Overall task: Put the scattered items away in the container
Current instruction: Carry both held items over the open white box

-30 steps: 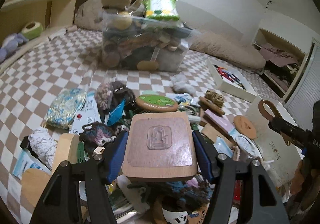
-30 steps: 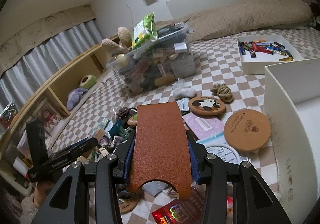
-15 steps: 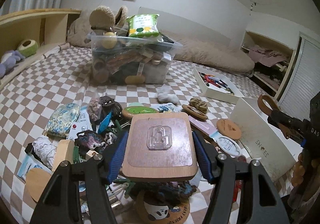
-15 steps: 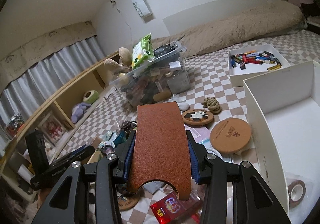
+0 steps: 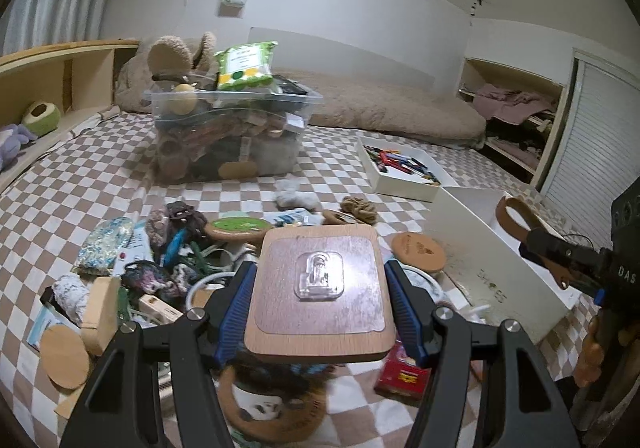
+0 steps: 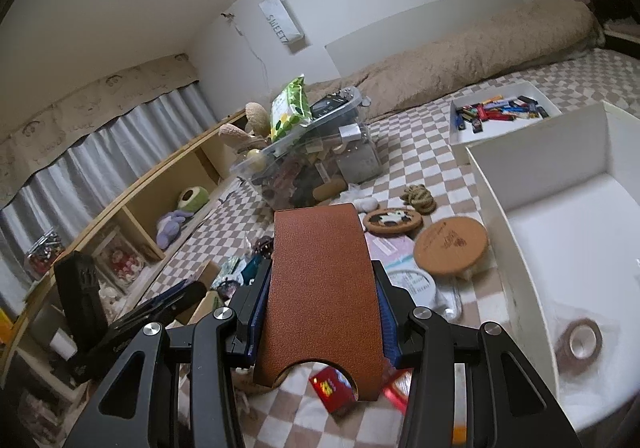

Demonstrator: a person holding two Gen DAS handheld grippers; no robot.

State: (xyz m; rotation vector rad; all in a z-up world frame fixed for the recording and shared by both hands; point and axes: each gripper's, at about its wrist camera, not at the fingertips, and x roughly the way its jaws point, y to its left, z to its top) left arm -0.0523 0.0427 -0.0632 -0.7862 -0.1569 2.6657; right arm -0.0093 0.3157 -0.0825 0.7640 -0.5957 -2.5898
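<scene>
My left gripper (image 5: 320, 280) is shut on a square wooden board (image 5: 320, 288) with a clear plastic hook stuck on top, held flat above the clutter. My right gripper (image 6: 322, 300) is shut on a long brown leather piece (image 6: 320, 296) with a curved notch at its near end. A white open box (image 6: 568, 232) stands to the right of it, with a roll of tape (image 6: 580, 340) inside; in the left wrist view the same white box (image 5: 488, 264) sits at right, with the right gripper and its leather loop (image 5: 520, 216) over it. Scattered items (image 5: 168, 248) cover the checkered bed.
A full clear plastic bin (image 5: 228, 136) stands at the back with a green packet on top. A white tray of lighters (image 6: 500, 116) lies behind the white box. Cork coasters (image 6: 450, 244), a panda coaster (image 6: 394, 220), a rope knot (image 6: 418, 198) and a red packet (image 6: 334, 388) lie near. Wooden shelves (image 6: 132, 208) run along the left.
Both grippers have drawn back and risen a little with their loads still held. The white box now shows more of its inside, with the tape roll, in the right wrist view.
</scene>
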